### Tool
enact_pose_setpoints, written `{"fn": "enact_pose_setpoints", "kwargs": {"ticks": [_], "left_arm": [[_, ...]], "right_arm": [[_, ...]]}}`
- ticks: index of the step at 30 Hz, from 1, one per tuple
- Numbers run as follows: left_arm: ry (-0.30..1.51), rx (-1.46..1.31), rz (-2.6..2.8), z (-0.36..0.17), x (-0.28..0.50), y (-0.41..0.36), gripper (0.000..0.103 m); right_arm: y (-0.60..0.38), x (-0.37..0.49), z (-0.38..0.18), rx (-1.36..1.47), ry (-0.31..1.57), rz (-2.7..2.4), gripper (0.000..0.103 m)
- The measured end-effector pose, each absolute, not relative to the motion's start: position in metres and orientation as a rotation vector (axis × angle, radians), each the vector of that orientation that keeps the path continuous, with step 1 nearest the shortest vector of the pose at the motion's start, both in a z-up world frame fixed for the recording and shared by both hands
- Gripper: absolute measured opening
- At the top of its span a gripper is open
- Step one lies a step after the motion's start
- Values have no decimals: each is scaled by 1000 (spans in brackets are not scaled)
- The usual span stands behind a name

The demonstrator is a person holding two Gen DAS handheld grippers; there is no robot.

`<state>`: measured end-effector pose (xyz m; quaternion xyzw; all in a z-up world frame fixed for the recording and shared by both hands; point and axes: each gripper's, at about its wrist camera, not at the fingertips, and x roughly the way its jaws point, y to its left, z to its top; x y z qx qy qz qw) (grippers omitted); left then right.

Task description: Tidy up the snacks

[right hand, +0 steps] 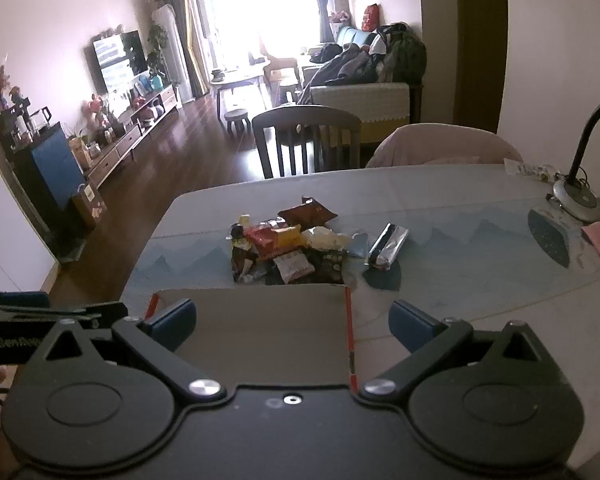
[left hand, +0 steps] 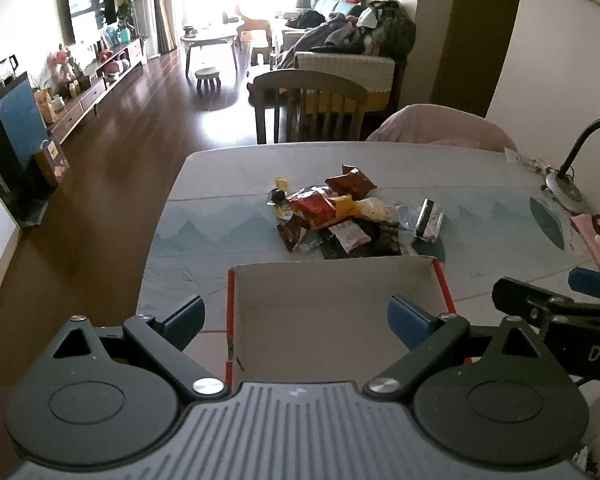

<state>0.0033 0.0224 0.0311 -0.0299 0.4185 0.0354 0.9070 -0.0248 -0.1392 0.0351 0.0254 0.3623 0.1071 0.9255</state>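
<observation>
From my left wrist view, the left gripper hangs with its fingers spread wide and nothing between them, poised over the near part of an open cardboard box whose inside looks bare. Just beyond the box's far wall the pile of snacks lies heaped on the table, with a silver packet lying a little to its right, apart from the heap. The right gripper shows at the right edge, near the box's right side. From my right wrist view, the right gripper also stands fully open and empty, over the box's right wall; the box fills the near left, and the snacks sit just past it, the silver packet to their right. I judge the sorting has not begun: no snack is in the box that I can see, so every packet is left to move.
</observation>
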Motion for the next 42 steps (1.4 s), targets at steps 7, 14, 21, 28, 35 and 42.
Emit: {"fn": "enact_pose_setpoints", "kwargs": {"ticks": [7,14,21,28,35,42], "left_arm": [[859,-65,69,36,2,23,98],[852,-71,61,37,-2,23,98],[859,-74,60,37,-4,24,98],[863,-75,54,36,-6,23,98],[870,-77,45,30,-8,22,98],[874,-67,30,28,-11,24,98]], "right_arm": [[-141,-26,40,63,740,223,103],[-143,-28,42,58,731,215,103],[-141,-34,44,56,730,213,103],[-140,-34,43,55,729,214,103],[-140,-37,43,60,732,215,103],[-140,-39,44,64,738,212,103]]}}
